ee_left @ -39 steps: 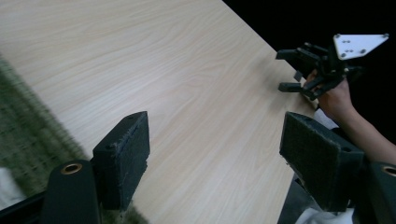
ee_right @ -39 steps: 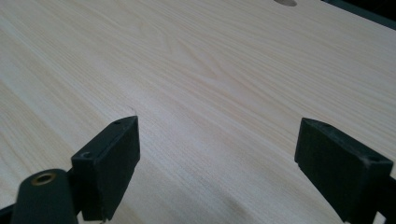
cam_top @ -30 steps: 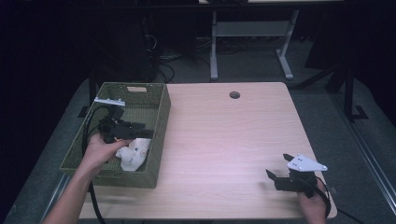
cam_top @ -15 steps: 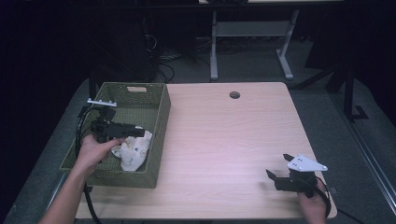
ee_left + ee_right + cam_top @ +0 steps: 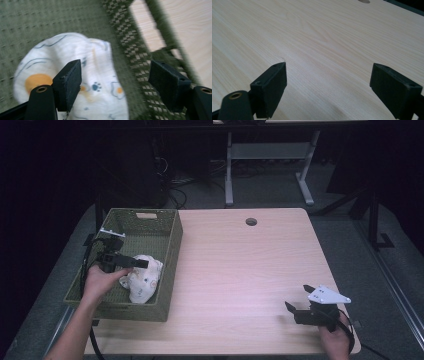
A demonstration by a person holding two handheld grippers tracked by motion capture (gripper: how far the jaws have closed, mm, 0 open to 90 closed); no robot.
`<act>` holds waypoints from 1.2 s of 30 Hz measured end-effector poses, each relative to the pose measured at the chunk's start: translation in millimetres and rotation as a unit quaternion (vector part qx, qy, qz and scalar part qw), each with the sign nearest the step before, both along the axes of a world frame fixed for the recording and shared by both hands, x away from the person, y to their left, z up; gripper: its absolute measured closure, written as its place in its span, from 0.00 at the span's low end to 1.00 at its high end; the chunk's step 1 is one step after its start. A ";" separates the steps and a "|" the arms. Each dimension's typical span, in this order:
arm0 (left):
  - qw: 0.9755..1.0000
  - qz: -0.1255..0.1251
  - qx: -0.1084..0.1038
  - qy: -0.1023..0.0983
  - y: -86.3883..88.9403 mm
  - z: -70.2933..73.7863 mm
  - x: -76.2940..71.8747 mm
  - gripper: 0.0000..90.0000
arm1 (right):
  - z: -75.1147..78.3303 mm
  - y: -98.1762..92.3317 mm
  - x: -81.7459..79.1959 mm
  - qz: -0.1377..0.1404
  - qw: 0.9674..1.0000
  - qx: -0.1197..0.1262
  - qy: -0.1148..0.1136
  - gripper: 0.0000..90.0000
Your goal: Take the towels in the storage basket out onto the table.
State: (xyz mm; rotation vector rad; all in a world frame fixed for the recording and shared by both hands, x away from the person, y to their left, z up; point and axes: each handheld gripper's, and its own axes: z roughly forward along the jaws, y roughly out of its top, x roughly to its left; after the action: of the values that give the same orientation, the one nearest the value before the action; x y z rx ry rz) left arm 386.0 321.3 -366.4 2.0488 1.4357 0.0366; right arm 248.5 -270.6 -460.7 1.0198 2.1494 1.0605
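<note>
Clearly the left gripper (image 5: 142, 264), jaws wide and empty, hovers just above the printed cloth (image 5: 141, 279) in the basket (image 5: 170, 247); the right gripper (image 5: 299, 301), also wide open, rests far away.

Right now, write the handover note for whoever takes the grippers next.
Left gripper: jaws open, over the white printed cloth, holding nothing.
Right gripper: jaws open, empty, low over the table at its near right corner.
The cloth lies bunched in the green woven basket, against its right wall, on the table's left side.
Done: the approach to the cloth.
Left: probably close on the cloth and lift it out.
</note>
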 end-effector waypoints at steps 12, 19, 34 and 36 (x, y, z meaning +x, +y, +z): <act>0.992 0.049 0.113 0.039 0.9 -21.8 17.1 0.35 | 0.2 -0.8 -0.2 0.000 1.000 0.001 -0.002 0.15; 0.987 0.057 0.134 0.072 -5.9 -31.3 22.5 0.36 | 0.0 -0.7 0.2 0.001 1.000 0.000 -0.001 0.15; 0.972 0.035 0.197 0.121 -19.7 -47.1 40.1 0.46 | -1.0 -1.0 1.0 0.001 1.000 0.001 0.000 0.15; 0.969 0.033 0.210 0.125 -22.6 -51.0 40.5 0.47 | -1.2 -0.7 1.0 0.001 1.000 0.000 0.000 0.15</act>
State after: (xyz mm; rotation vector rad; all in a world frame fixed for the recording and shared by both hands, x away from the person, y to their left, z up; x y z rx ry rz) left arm 426.5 298.8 -417.4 2.4136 1.7709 0.1244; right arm 249.5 -271.3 -461.9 1.0168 2.1511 1.0612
